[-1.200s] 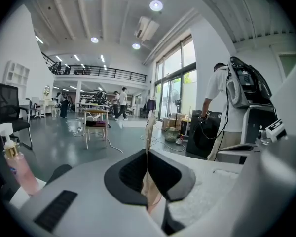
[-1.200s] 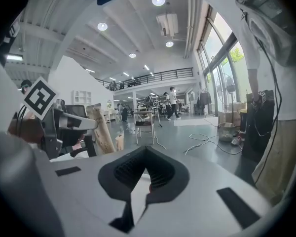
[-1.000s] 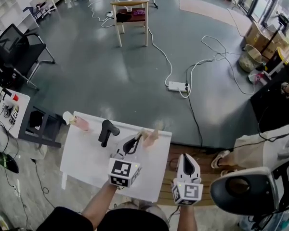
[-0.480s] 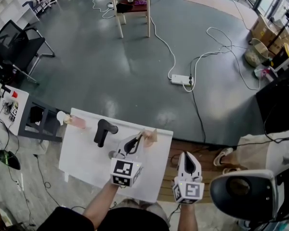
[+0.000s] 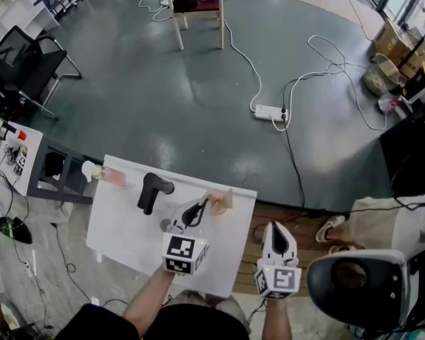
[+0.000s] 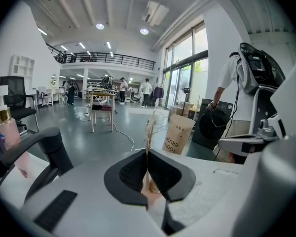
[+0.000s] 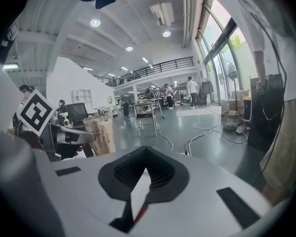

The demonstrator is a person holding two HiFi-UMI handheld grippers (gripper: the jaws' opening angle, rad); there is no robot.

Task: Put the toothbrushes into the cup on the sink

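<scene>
My left gripper (image 5: 200,207) hovers over the right part of the white sink top (image 5: 120,232) and is shut on the thin edge of a brown paper toothbrush packet (image 5: 220,200). In the left gripper view the packet (image 6: 149,132) stands edge-on between the closed jaws of that gripper (image 6: 148,157), and a second brown packet printed TOOTH BRUSH (image 6: 177,135) stands just behind it. A pale cup (image 5: 90,170) sits at the sink's far left corner. My right gripper (image 5: 278,236) is shut to the right of the sink, off its edge, with nothing seen sticking out of it (image 7: 145,174).
A black faucet (image 5: 150,192) rises from the middle of the sink, left of my left gripper. A pink bottle (image 5: 116,178) lies beside the cup. A dark-topped white machine (image 5: 358,282) stands close on the right. A power strip (image 5: 269,112) and cables lie on the floor beyond.
The head view has drifted a little, so the floor and chair sit higher in the picture. Both grippers keep their places and stay shut.
</scene>
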